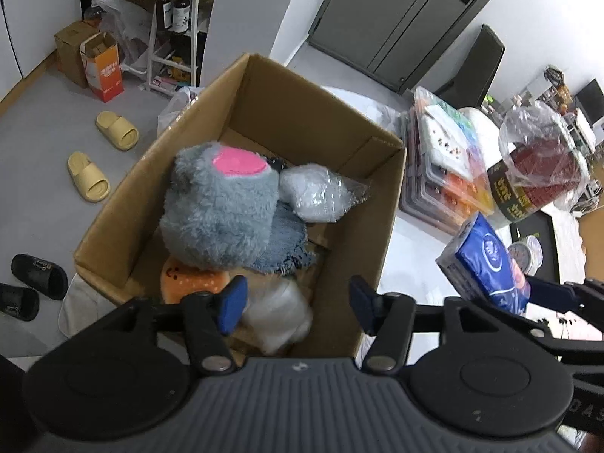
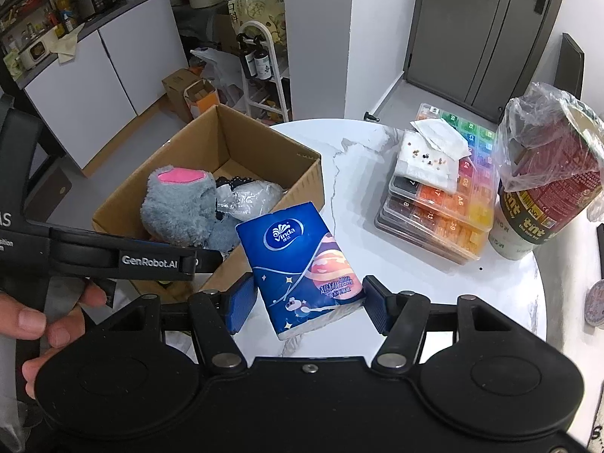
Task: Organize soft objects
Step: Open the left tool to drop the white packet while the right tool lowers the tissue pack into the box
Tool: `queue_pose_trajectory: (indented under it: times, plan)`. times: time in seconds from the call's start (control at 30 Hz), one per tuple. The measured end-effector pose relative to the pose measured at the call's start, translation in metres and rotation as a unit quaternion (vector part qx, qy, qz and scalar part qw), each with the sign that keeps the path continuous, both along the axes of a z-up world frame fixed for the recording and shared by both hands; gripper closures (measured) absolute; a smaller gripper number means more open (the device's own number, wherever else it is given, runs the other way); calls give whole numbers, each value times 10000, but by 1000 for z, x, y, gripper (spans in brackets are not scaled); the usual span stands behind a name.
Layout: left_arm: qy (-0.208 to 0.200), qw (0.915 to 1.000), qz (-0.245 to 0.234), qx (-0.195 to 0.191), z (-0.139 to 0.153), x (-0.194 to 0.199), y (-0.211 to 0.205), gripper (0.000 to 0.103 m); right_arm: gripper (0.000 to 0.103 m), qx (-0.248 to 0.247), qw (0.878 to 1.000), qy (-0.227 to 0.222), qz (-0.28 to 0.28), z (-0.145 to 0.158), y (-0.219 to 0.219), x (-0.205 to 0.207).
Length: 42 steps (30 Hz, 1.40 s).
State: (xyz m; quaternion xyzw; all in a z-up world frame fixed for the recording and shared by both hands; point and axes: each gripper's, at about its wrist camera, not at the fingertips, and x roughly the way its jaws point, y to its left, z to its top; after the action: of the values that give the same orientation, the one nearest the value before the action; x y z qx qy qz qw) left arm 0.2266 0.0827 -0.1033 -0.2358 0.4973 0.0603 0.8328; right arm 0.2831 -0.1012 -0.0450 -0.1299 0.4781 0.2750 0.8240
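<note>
An open cardboard box (image 1: 158, 204) (image 2: 271, 139) stands at the left edge of the round white table (image 2: 347, 173). Inside lie a grey plush toy with a pink patch (image 1: 219, 207) (image 2: 177, 200), a white item in clear plastic (image 1: 317, 192) (image 2: 253, 196), an orange plush (image 1: 188, 279) and another clear bag (image 1: 279, 313). My left gripper (image 1: 296, 302) is open and empty above the box's near end. My right gripper (image 2: 307, 304) is shut on a blue Vinda tissue pack (image 2: 302, 264) (image 1: 487, 264), held above the table beside the box.
A stack of clear bead cases (image 2: 441, 204) with a white tissue on top sits on the table's right. A bagged red cup noodle tub (image 2: 547, 188) stands beyond it. Slippers (image 1: 102, 154) lie on the floor to the left.
</note>
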Motion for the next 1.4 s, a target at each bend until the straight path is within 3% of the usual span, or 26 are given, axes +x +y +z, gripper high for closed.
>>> queue_pose_trajectory:
  times: [0.4, 0.83, 1.17, 1.4]
  plan:
    - [-337, 9991, 197, 171, 35, -16, 22, 43, 43, 277, 9996, 11, 114, 5, 25, 6]
    - [-430, 9977, 417, 321, 50, -30, 49, 43, 43, 411, 9990, 111, 154, -2, 60, 11]
    - [-397, 9966, 581, 422, 52, -38, 65, 43, 43, 268, 9992, 192, 234, -17, 86, 14]
    - [-362, 9955, 752, 439, 50, -46, 78, 43, 43, -152, 9990, 113, 404, -31, 105, 13]
